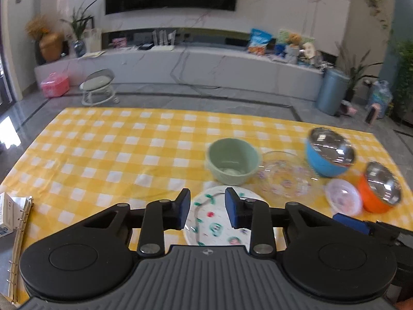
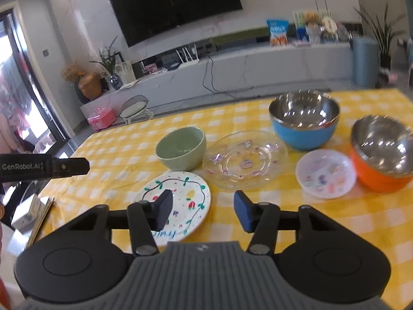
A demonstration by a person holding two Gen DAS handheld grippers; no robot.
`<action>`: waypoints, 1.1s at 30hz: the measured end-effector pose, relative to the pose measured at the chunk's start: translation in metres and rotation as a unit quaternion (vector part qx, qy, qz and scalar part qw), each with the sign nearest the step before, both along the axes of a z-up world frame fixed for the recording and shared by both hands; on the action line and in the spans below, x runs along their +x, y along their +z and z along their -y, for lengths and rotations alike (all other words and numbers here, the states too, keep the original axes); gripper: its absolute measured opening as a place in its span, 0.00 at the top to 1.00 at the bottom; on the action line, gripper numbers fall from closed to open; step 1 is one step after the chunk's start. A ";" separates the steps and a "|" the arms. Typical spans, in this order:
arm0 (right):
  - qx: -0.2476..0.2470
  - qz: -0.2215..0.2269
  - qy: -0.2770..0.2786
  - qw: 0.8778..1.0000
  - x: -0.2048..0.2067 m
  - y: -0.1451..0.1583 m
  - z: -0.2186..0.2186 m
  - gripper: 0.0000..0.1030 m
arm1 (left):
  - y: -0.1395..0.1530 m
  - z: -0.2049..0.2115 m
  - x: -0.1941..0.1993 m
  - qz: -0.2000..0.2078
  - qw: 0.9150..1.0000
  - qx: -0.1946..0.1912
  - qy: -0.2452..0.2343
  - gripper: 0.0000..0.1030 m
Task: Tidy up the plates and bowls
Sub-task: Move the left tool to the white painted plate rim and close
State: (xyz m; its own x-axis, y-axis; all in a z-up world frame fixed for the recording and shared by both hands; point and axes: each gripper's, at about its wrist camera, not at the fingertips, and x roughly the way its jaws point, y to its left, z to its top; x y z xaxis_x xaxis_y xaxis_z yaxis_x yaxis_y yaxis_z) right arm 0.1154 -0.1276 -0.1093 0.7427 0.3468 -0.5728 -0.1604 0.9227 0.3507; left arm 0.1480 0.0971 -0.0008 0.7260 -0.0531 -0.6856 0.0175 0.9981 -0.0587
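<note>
On the yellow checked table (image 2: pixel 258 206) lie a white painted plate (image 2: pixel 185 193), a clear glass plate (image 2: pixel 245 160), a small white dish (image 2: pixel 325 173), a green bowl (image 2: pixel 182 147), a blue steel-lined bowl (image 2: pixel 304 121) and an orange steel-lined bowl (image 2: pixel 382 155). My left gripper (image 1: pixel 207 210) is open and empty, above the painted plate (image 1: pixel 214 219), with the green bowl (image 1: pixel 232 164) just beyond. My right gripper (image 2: pixel 202 210) is open and empty, over the painted plate's right edge. The left gripper's side shows at the left of the right wrist view (image 2: pixel 44 168).
A ring binder and a small box (image 1: pixel 13 222) lie at the table's near left corner. The glass plate (image 1: pixel 284 175), blue bowl (image 1: pixel 327 155), small dish (image 1: pixel 343 200) and orange bowl (image 1: pixel 379 191) crowd the right side. Floor, a stool and a TV cabinet lie beyond.
</note>
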 end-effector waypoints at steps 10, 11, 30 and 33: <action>0.077 -0.052 0.008 0.996 0.046 -0.057 -0.003 0.79 | -0.059 -0.033 0.032 -0.042 0.995 -0.090 0.023 0.64; 0.084 -0.057 0.013 0.995 0.048 -0.061 -0.004 0.80 | -0.064 -0.037 0.034 -0.049 0.994 -0.098 0.026 0.64; 0.121 -0.077 0.011 0.990 0.066 -0.087 -0.004 0.81 | -0.102 -0.050 0.043 -0.089 0.986 -0.138 0.017 0.67; 0.124 -0.078 0.012 0.989 0.065 -0.088 -0.003 0.85 | -0.102 -0.049 0.043 -0.088 0.987 -0.130 0.018 0.72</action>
